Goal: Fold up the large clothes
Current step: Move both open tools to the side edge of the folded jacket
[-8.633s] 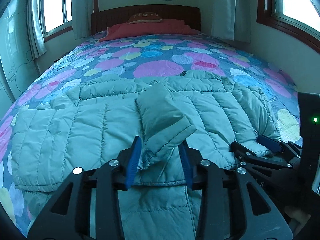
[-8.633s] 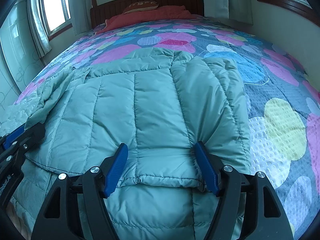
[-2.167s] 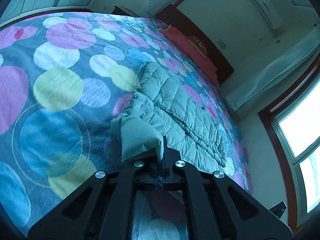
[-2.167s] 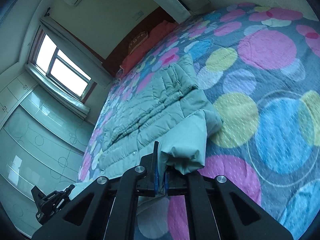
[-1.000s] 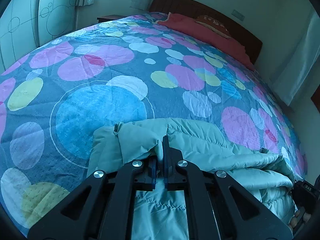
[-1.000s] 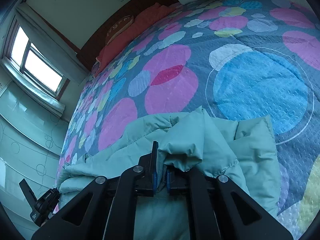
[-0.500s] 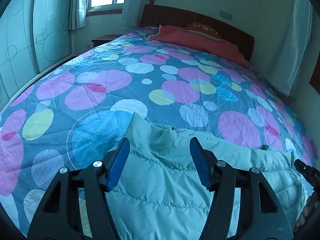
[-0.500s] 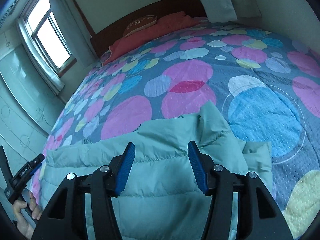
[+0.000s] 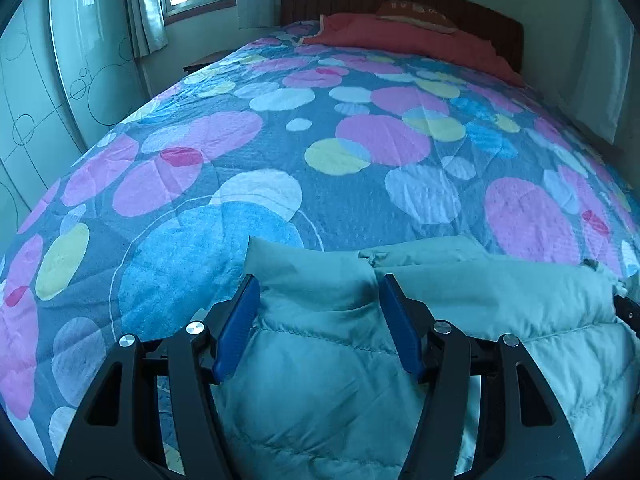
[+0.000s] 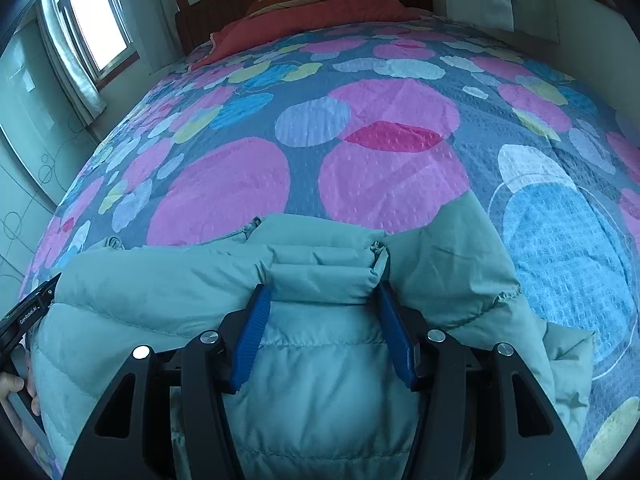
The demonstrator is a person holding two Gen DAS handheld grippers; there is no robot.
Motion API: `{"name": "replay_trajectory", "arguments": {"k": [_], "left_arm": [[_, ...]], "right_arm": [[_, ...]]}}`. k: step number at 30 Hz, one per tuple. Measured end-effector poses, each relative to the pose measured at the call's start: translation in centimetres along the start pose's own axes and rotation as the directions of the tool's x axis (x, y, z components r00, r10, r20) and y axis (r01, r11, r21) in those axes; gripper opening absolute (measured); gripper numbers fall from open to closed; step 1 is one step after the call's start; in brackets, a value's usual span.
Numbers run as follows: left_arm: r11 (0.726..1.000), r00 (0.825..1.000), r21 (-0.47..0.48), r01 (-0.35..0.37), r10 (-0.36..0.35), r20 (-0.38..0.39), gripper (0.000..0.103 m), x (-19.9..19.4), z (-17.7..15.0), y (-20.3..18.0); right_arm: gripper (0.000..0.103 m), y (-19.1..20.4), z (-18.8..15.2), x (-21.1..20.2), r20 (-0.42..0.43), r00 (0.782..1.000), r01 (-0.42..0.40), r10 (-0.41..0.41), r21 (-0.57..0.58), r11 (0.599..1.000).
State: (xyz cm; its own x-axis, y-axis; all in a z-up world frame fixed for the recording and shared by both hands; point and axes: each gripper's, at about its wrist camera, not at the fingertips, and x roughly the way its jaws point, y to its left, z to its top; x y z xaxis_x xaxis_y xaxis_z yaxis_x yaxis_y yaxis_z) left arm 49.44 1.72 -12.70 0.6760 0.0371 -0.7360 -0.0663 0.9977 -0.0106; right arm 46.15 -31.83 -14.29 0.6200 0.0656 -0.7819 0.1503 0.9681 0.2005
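A pale green quilted puffer jacket lies folded over on the bed, its folded edge running across both views. My left gripper is open, its blue pads on either side of the jacket's left corner, not pinching it. My right gripper is open too, its pads beside a rolled fold of the jacket near the right corner. The tip of the left gripper shows at the left edge of the right wrist view, with the person's fingers below it.
The bed is covered by a blue bedspread with pink, yellow and blue circles. A red pillow and dark wooden headboard are at the far end. A window and wardrobe stand on the left, a wall on the right.
Both grippers, shut on the jacket's corners one second ago, have opened and let the folded edge down onto the bed. They have since come closer to the jacket.
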Motion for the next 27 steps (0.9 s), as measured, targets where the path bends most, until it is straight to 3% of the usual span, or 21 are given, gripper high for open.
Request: {"name": "replay_trajectory", "arguments": {"k": [3, 5, 8, 12, 16, 18, 21, 27], "left_arm": [[1.0, 0.999, -0.021, 0.018, -0.018, 0.04, 0.062, -1.2, 0.2, 0.6], [0.999, 1.0, -0.027, 0.026, -0.026, 0.016, 0.062, -0.7, 0.1, 0.6], [0.998, 0.996, 0.069, 0.005, 0.001, -0.09, 0.062, 2.3, -0.5, -0.8], [1.0, 0.995, 0.01, -0.02, 0.021, -0.097, 0.061, 1.0, 0.1, -0.4], [0.999, 0.999, -0.01, 0.054, -0.054, -0.004, 0.061, -3.7, -0.4, -1.7], [0.994, 0.994, 0.013, 0.108, -0.108, 0.02, 0.061, -5.2, -1.1, -3.5], [0.986, 0.984, 0.023, 0.167, -0.165, -0.062, 0.061, -3.8, -2.3, -6.2], [0.99, 0.993, 0.105, 0.091, -0.082, -0.088, 0.062, -1.2, -3.5, -8.4]], "right_arm": [[0.055, -1.0, -0.3, -1.1, 0.027, 0.998, 0.065, -0.065, -0.001, 0.998], [0.055, -1.7, -0.7, -0.1, -0.005, 0.994, 0.106, -0.106, 0.006, 0.994], [0.055, -2.0, -0.7, 1.0, -0.026, 0.995, 0.099, -0.098, 0.017, 0.995], [0.055, -1.3, -0.5, -0.8, -0.016, 0.995, 0.097, -0.097, 0.049, 0.994], [0.055, 2.2, -1.6, -4.3, 0.061, 0.998, 0.013, -0.013, -0.008, 1.0], [0.055, 4.3, -2.3, -4.4, 0.05, 0.998, -0.024, 0.027, -0.051, 0.998], [0.055, 6.4, -3.5, -2.4, 0.006, 1.0, 0.005, -0.004, -0.107, 0.994], [0.056, 6.0, -3.5, -1.2, -0.022, 1.0, 0.006, -0.008, -0.084, 0.996]]}}
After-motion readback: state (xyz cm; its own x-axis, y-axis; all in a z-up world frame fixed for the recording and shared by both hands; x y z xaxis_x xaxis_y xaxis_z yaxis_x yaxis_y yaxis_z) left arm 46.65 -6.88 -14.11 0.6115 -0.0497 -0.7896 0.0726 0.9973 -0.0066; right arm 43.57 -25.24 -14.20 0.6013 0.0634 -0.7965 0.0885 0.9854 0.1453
